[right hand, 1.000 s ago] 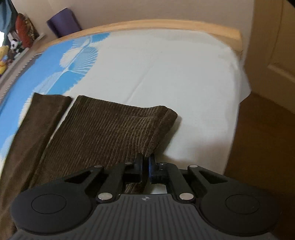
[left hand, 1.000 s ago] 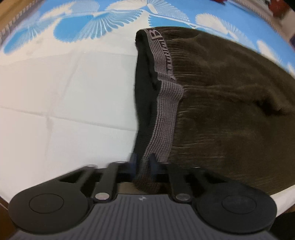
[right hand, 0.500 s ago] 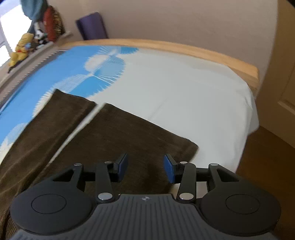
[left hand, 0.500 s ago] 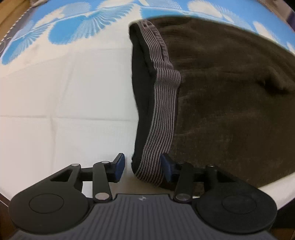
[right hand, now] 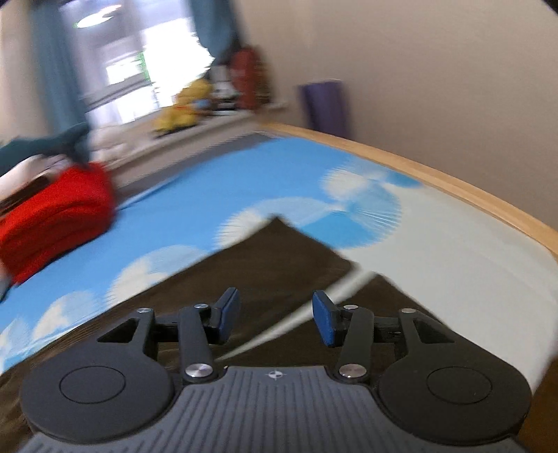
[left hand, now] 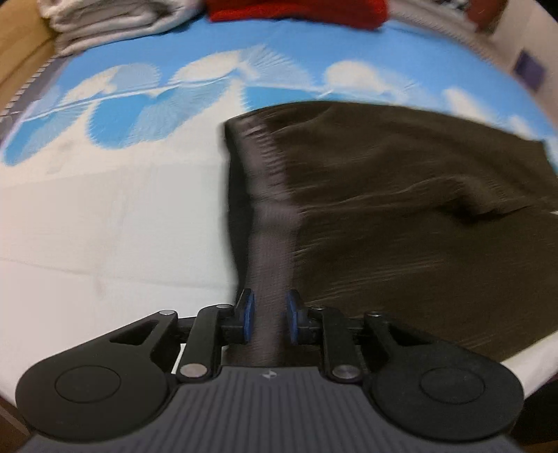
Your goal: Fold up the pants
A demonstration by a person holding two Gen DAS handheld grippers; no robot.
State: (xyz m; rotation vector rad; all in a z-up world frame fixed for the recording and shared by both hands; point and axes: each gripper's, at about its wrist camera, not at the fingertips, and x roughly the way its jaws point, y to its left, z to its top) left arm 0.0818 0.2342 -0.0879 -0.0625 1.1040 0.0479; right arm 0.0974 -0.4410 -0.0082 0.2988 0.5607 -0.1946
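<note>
Dark brown corduroy pants (left hand: 401, 216) lie flat on the bed, their grey striped waistband (left hand: 272, 209) running toward the left wrist camera. My left gripper (left hand: 268, 319) hovers over the near end of that band. Its jaws are closing, with the band between the blue pads and thin gaps on both sides. In the right wrist view the two leg ends (right hand: 272, 265) lie side by side with a strip of sheet between them. My right gripper (right hand: 275, 319) is above them, jaws opening, nothing between its pads.
The bed has a white and blue cloud-print sheet (left hand: 104, 226) and a wooden frame (right hand: 453, 188). A red folded garment (right hand: 55, 216) and a white folded stack (left hand: 115, 21) sit at the far side. A purple roll (right hand: 324, 104) leans on the wall by a cluttered windowsill (right hand: 185, 111).
Both grippers let go of the pants and opened. The right one rose and swung up off the leg cuff toward the room. The left lifted slightly over the waistband, and its jaws narrowed again.
</note>
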